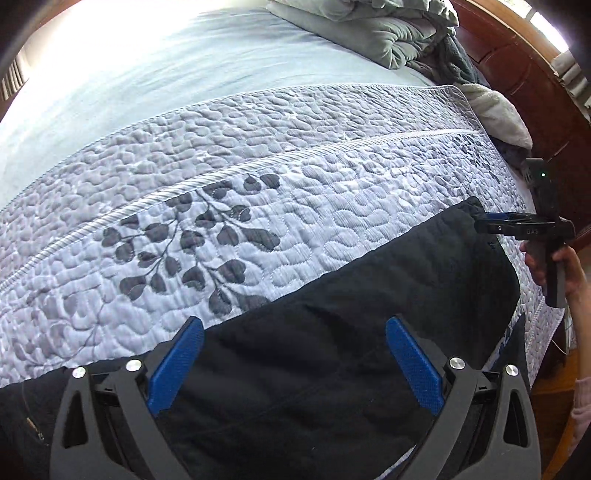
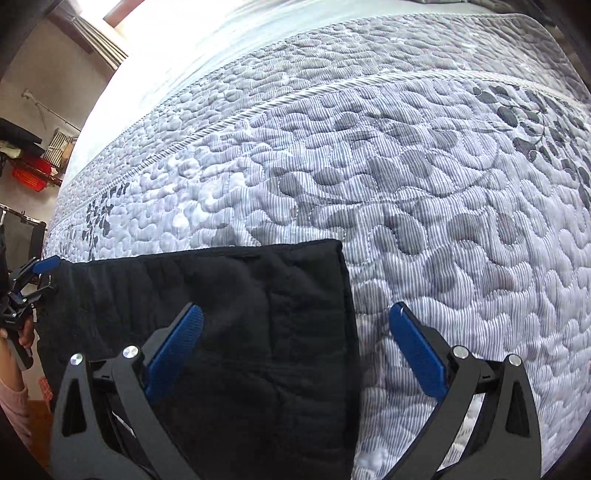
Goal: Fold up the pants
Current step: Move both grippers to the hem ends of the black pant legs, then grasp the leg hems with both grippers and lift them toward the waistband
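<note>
Pants are black, lying flat on the quilt along the bed's near edge, in a long band. One end, squared off with a clean corner, shows in the right wrist view; the other end runs out of the left wrist view at lower left.

Left gripper: wide open, both blue fingers spread over the pants, nothing between them. Whether the tips touch the cloth can't be told. In the right wrist view it sits at the pants' far left end, jaws apart there too, held by a hand.

Right gripper: also wide open, holding nothing. It straddles the pants' right edge: 1 finger over the black cloth, the other over bare quilt just beside the pants. In the left wrist view it is side-on at the pants' far corner, its tip at the cloth edge, held by a hand; contact can't be told.

Quilt: grey-white, pebble stitching with dark leaf print. Beyond it from the pants, a plain pale sheet, then piled grey bedding by a wooden headboard.
</note>
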The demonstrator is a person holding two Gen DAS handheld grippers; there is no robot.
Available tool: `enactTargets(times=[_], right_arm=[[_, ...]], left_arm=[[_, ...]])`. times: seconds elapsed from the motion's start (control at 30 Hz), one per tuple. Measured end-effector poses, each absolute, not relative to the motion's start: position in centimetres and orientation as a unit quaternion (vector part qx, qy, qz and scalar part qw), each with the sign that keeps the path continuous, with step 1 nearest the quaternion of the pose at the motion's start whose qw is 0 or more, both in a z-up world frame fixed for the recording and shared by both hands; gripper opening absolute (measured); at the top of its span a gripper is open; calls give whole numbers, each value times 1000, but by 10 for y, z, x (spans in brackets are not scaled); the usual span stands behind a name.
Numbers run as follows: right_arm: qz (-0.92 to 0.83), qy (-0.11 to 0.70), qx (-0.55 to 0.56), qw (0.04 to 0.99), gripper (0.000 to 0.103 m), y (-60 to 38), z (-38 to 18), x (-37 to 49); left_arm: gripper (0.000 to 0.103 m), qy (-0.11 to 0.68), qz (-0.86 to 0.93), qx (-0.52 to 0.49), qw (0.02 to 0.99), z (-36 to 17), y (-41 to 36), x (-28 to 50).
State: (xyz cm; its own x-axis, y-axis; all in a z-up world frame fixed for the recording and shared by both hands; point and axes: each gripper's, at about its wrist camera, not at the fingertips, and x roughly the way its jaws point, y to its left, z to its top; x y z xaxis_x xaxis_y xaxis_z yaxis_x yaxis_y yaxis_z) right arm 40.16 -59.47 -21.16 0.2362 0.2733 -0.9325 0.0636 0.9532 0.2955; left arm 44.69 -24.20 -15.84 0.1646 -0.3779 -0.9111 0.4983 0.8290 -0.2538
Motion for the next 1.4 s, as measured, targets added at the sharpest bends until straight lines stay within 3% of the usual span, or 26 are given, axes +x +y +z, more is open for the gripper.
enactTargets(times=[0.1, 0.17, 0.2, 0.23, 0.27, 0.3, 0.33, 0.63, 0.9, 0.93, 0.97, 1.03, 1.1, 1.2, 1.4], right_arm=[[75, 596, 128, 789, 100, -591, -213, 404], [73, 589, 106, 797, 92, -585, -212, 406], [69, 587, 87, 802, 77, -581, -211, 406], [74, 582, 72, 807, 53, -579, -209, 404], [78, 578, 62, 810, 42, -578, -206, 403], [84, 575, 55, 812, 20, -578, -202, 401], [96, 570, 56, 814, 15, -578, -196, 397], [195, 426, 49, 882, 10, -576, -107, 347], [208, 403, 64, 889, 10, -582, -100, 341], [207, 402, 68, 889, 10, -584, -102, 341], [205, 401, 71, 890, 10, -585, -103, 341], [201, 401, 72, 891, 10, -586, -104, 338], [197, 401, 75, 892, 10, -588, -105, 335], [186, 397, 85, 895, 10, -594, -105, 329], [163, 372, 96, 909, 10, -592, -86, 308]], left_arm=[[99, 582, -294, 53, 756, -167, -259, 452], [99, 579, -297, 62, 757, -170, -274, 453], [99, 577, -299, 67, 757, -172, -281, 453], [99, 577, -301, 76, 755, -174, -290, 453], [99, 576, -302, 83, 755, -176, -297, 454], [99, 574, -302, 87, 756, -177, -303, 454], [99, 571, -304, 88, 757, -177, -308, 454], [99, 553, -412, 103, 717, -163, -336, 459], [97, 547, -460, 130, 687, -168, -350, 457], [92, 551, -464, 136, 680, -171, -352, 454], [75, 557, -469, 146, 670, -175, -355, 451], [62, 564, -467, 166, 660, -181, -357, 445], [31, 567, -468, 179, 654, -184, -356, 441], [13, 558, -467, 179, 663, -176, -350, 433], [5, 509, -423, 194, 724, -127, -338, 397]])
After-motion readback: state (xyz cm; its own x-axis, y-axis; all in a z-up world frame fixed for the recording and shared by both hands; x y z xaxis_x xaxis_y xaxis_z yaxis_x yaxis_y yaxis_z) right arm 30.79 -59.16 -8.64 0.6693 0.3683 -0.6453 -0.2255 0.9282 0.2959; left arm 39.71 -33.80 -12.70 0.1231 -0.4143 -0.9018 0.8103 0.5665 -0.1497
